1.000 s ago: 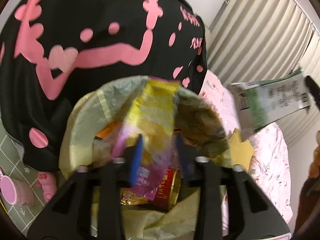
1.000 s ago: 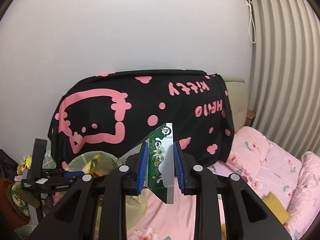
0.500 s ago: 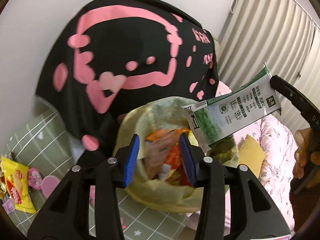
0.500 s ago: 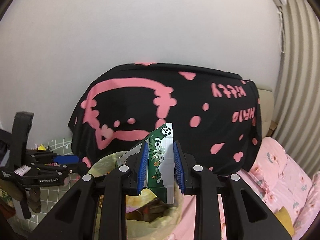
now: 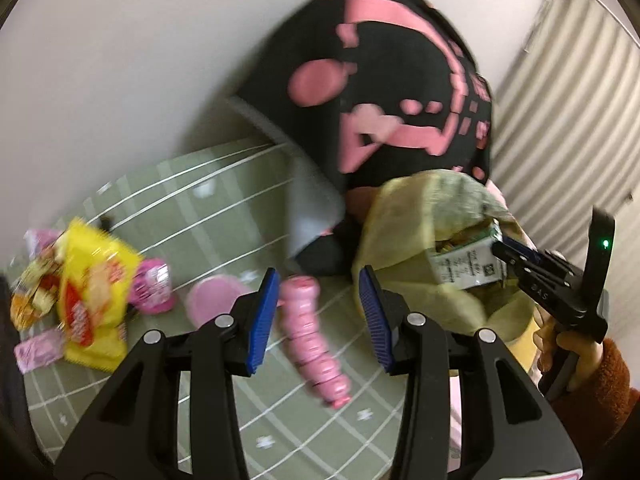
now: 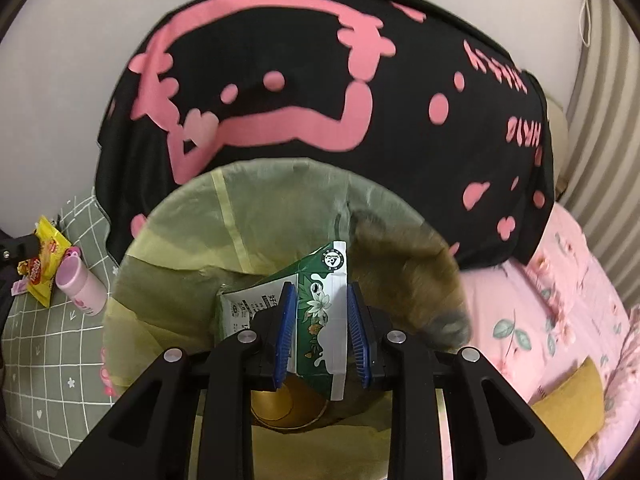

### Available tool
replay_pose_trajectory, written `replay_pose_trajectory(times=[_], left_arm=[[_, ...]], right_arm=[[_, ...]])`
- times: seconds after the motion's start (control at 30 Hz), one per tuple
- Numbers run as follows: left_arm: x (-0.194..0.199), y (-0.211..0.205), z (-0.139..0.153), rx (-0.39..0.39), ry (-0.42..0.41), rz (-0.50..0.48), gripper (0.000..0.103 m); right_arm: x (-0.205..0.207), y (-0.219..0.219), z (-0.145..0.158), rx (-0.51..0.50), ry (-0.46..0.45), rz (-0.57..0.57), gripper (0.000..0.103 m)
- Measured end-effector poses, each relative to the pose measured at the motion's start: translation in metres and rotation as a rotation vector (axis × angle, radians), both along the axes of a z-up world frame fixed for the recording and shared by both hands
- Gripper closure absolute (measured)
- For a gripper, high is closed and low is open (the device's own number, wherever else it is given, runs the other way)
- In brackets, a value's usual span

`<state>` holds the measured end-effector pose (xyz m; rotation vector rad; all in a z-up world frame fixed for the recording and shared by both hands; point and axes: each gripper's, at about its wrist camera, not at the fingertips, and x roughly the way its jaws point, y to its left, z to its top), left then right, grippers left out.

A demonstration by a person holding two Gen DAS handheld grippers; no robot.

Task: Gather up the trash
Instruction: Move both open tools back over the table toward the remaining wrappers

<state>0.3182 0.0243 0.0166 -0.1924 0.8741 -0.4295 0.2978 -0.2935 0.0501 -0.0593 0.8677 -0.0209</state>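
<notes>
Carton over the bag mouth

The right gripper (image 6: 319, 334) clamps the green-and-white paper milk carton (image 6: 320, 312) between its blue pads, inside the yellow-green plastic trash bag's (image 6: 240, 232) rim; the left gripper (image 5: 319, 316) is spread, holding nothing.

blurred: yellow snack bag (image 5: 94, 292), pink tube (image 5: 312, 336) | hidden: carton (image 6: 320, 320) base behind gripper

Home bedroom: pink floral bedding (image 6: 560, 304), pleated curtains (image 5: 560, 112).
</notes>
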Motion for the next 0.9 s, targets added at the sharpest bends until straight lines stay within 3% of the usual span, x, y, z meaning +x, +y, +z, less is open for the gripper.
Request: replay_pose_trajectory(times=[0.13, 0.2, 0.4, 0.6, 0.9], left_arm=[[-0.003, 0.033, -0.014, -0.006, 0.017, 0.065, 0.062], [-0.006, 0.044, -0.019, -0.008, 0.013, 0.087, 0.059], [-0.007, 0.083, -0.034, -0.017, 0.027, 0.172, 0.059], [-0.006, 0.124, -0.041, -0.002, 0.015, 0.288, 0.059], [-0.01, 0.178, -0.048, 0.046, 0.0, 0.403, 0.059]], right_arm=[[-0.002, -0.003, 0.004, 0.035, -0.021, -0.023, 0.075], [-0.005, -0.004, 0.01, 0.03, -0.04, -0.027, 0.064], [-0.014, 0.005, 0.037, 0.022, -0.105, -0.032, 0.063], [-0.02, 0.042, 0.057, 0.039, -0.155, 0.037, 0.063], [-0.018, 0.098, 0.046, 0.09, -0.127, 0.125, 0.063]])
